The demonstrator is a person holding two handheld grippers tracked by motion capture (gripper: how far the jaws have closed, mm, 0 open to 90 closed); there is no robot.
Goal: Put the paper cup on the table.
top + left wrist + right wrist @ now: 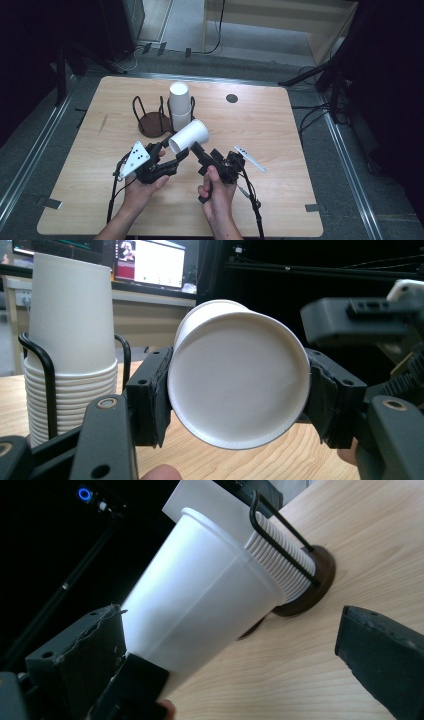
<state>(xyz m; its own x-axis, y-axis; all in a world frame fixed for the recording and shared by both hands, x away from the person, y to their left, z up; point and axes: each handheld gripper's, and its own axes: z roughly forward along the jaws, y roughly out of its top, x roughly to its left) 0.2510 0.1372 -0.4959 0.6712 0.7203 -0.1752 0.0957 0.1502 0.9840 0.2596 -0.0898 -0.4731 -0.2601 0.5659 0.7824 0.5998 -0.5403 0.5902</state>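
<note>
A single white paper cup (189, 135) lies on its side in the air over the middle of the table. My left gripper (173, 157) is shut on it. In the left gripper view the cup's base (239, 385) faces the camera, squeezed between both pads (150, 400). My right gripper (202, 154) is just right of the cup and open. In the right gripper view the cup's wall (200, 600) lies against the left pad (75, 665), while the other jaw stands far off. A stack of white cups (180, 104) sits in a black wire holder behind.
An empty wire holder with a dark round base (152, 122) stands left of the stack. A small black disc (231, 98) is set in the wooden table (280, 200) at the back. Cables trail from both grippers toward the front edge.
</note>
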